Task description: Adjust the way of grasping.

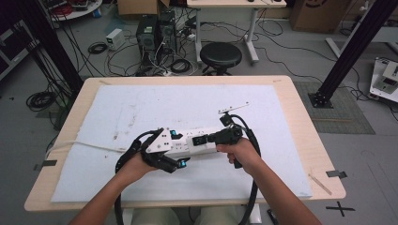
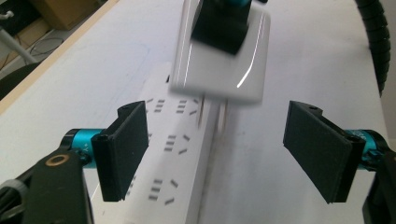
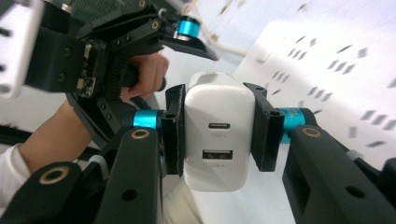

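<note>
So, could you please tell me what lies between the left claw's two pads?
In the left gripper view, the white power strip lies between the left claw's open pads, untouched.

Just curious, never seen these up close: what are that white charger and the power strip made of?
Charger: probably glossy hard plastic; light streaks reflect off its smooth shell, with bare metal prongs. Power strip: likely plastic too, duller white, with moulded slots.

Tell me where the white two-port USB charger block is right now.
The white USB charger block is clamped in the right gripper, just above the white power strip, prongs not yet in, near the table's middle in the high view.
</note>
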`<state>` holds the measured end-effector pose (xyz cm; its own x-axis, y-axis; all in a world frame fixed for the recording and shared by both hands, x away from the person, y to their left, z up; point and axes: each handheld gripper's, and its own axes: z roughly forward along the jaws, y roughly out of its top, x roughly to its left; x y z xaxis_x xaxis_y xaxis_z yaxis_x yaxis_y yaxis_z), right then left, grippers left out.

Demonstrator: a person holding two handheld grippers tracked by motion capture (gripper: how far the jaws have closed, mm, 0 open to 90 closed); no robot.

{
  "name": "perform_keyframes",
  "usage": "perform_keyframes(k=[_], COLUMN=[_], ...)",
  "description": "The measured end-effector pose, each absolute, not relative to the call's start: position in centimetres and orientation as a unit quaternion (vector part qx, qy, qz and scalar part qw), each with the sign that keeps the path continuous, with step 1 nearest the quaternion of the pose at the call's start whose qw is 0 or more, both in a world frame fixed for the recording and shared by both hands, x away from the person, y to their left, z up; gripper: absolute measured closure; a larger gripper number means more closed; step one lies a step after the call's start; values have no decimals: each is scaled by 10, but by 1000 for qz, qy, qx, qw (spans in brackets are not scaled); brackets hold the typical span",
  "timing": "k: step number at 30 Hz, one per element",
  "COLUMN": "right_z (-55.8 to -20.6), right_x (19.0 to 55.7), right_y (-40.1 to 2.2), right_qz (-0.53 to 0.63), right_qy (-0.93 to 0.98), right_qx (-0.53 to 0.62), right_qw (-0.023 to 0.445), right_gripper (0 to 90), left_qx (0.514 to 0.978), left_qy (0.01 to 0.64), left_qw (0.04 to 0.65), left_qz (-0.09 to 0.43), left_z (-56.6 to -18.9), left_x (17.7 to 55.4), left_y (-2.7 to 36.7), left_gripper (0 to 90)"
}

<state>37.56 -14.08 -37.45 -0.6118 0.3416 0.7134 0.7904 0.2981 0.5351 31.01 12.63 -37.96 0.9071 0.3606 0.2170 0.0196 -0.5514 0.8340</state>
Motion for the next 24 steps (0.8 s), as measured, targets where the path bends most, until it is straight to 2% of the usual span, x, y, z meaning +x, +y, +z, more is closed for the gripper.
perform_keyframes(k=[10, 13, 17, 24], right_z=[-369, -366, -365, -363], right_x=[371, 366, 363, 358], right_y=[-162, -170, -181, -201], right_qz=[-480, -479, -475, -455], right_qy=[-782, -794, -802, -819], right_qx=[-366, -357, -353, -350], right_qw=[158, 115, 79, 17], right_gripper=[633, 634, 634, 634], left_qx=[813, 796, 771, 745], left_qy=[210, 240, 279, 320], left_qw=[503, 512, 527, 536], left_qz=[207, 215, 226, 234], left_z=[-382, -383, -385, -389], left_x=[314, 316, 317, 319], left_y=[165, 176, 191, 213], left_gripper=[222, 222, 223, 222])
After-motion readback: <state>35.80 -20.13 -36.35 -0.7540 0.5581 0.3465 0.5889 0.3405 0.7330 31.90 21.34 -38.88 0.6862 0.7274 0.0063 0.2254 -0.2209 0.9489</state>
